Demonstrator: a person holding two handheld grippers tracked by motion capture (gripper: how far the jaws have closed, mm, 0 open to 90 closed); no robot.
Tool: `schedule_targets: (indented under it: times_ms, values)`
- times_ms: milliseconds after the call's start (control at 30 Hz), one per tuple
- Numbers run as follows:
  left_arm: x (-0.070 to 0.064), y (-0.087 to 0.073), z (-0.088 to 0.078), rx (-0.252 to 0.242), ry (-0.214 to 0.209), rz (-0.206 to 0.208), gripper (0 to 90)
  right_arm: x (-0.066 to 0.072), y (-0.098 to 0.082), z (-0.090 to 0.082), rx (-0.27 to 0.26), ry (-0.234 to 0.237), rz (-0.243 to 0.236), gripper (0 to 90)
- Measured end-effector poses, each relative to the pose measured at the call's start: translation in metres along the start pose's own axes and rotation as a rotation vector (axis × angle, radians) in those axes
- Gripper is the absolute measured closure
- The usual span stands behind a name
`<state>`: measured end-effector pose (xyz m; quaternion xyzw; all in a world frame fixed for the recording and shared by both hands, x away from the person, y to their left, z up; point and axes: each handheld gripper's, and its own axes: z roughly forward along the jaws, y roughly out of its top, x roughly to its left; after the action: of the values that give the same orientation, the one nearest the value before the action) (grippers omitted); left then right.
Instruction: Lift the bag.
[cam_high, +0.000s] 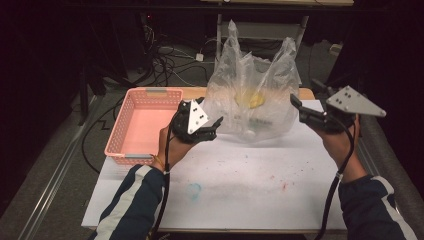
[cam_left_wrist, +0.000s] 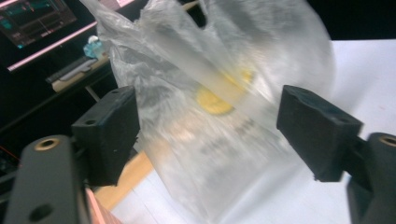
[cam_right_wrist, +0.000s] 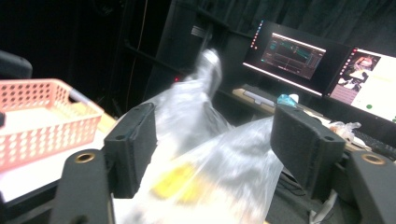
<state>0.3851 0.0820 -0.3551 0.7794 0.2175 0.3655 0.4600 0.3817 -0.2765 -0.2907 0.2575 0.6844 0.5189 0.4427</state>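
The left gripper (cam_high: 212, 126) has its fingers (cam_left_wrist: 108, 132) spread wide apart, gripping nothing; in the left gripper view the clear plastic bag (cam_left_wrist: 219, 107) stands between and beyond them, blurred. The right gripper (cam_high: 299, 109) also has its fingers (cam_right_wrist: 133, 147) well apart and empty, with the bag's upper folds showing past them in the right gripper view.

In the high view the left gripper sits just beside the bag (cam_high: 252, 90) at its 9 o'clock side, and the right gripper near the bag's 3 o'clock side; whether either touches the plastic cannot be told. Each gripper is held by a hand in a dark sleeve with a pale stripe.

The bag stands upright at the 12 o'clock edge of the white worktop (cam_high: 240, 185), its two handles raised. Inside it lies something yellow (cam_high: 252, 99), with paler items lower down that are too faint to name.

At 9 o'clock from the left gripper a pink perforated basket (cam_high: 125, 125) rests on the worktop's far left corner; its floor looks bare. Faint red and blue stains mark the worktop. Beyond the bag, the right gripper view shows lit monitors (cam_right_wrist: 292, 53).
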Motion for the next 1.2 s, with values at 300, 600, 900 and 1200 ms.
schedule_targets:
  times_ms: [300,600,900,1200]
  values:
    - [-0.039,-0.048,-0.046,0.054,-0.009,0.058,17.3,0.034,-0.067,-0.050,0.054,0.075,0.016,27.3]
    - [-0.045,-0.091,-0.073,0.140,-0.018,-0.007,17.1,0.050,-0.108,-0.073,0.123,0.128,0.039,22.7]
    - [-0.042,-0.123,-0.090,0.218,-0.016,-0.035,17.1,0.060,-0.137,-0.086,0.170,0.151,0.052,20.7]
    - [-0.045,-0.126,-0.097,0.219,-0.013,-0.021,17.1,0.069,-0.147,-0.092,0.209,0.159,0.034,20.5]
